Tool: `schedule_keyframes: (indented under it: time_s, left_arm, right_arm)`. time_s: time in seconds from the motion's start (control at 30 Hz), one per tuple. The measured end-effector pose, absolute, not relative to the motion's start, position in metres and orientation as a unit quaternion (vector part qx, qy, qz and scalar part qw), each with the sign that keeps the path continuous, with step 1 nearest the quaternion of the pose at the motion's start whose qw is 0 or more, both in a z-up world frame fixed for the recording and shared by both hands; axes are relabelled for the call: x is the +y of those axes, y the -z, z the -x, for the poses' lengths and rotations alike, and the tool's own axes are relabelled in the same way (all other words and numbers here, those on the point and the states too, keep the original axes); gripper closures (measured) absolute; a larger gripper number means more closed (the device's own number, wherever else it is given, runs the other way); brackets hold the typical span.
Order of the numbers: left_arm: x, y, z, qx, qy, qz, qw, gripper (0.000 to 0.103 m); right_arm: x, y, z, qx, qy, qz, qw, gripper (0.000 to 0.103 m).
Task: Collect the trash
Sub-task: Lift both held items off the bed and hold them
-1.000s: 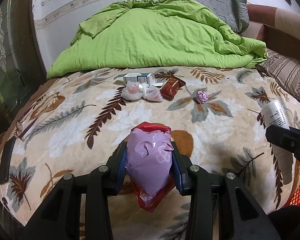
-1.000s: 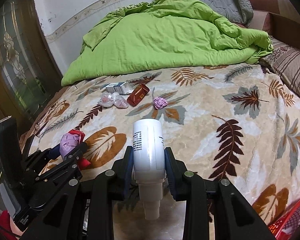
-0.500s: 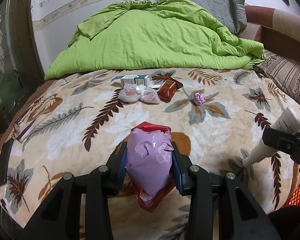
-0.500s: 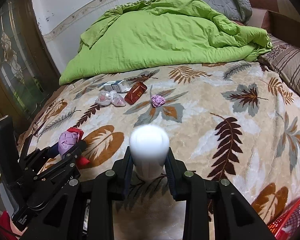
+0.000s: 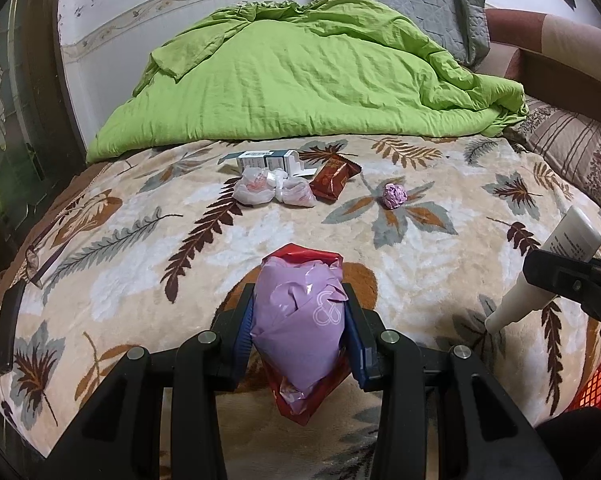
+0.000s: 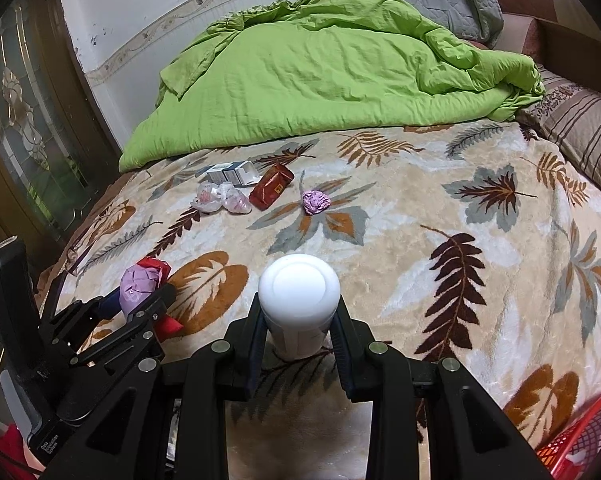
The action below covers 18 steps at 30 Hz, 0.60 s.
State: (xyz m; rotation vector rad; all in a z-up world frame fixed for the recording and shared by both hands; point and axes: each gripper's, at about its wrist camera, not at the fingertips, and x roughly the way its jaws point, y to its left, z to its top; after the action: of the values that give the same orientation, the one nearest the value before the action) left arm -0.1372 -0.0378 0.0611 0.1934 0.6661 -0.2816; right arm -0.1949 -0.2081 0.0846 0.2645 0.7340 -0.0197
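My left gripper [image 5: 298, 320] is shut on a lilac wrapper bundled with a red wrapper [image 5: 300, 320] above the near part of the leaf-patterned bed. My right gripper [image 6: 298, 308] is shut on a white bottle [image 6: 298, 294], its flat base facing the camera; in the left wrist view the white bottle [image 5: 556, 256] hangs nozzle down at the right. Farther up the blanket lie a white-and-blue carton [image 5: 268, 160], two knotted clear plastic bags [image 5: 272, 190], a dark red snack packet [image 5: 334, 178] and a crumpled purple ball [image 5: 394, 196].
A red mesh basket [image 6: 584, 436] shows at the lower right corner, beside the bed's near edge. A green duvet [image 5: 312, 76] is heaped across the far half, with grey and striped pillows [image 5: 572, 152] behind and right. A dark glazed door [image 6: 24, 120] stands on the left.
The white bottle has tipped in my right gripper: a second ago its label faced the camera with the nozzle toward me, now its base faces the camera. The left gripper's hold looks unchanged.
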Motion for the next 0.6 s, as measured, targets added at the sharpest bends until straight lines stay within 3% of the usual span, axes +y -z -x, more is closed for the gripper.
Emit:
schedule_keyframes:
  time_s: [0.6]
  left_arm:
    - [-0.0435,-0.0599,0.1416,0.320,0.142,-0.103,0.931,0.065]
  right_arm:
    - [-0.2101,-0.0846,0.1956,0.357,0.007,-0.132,0.925,0.070]
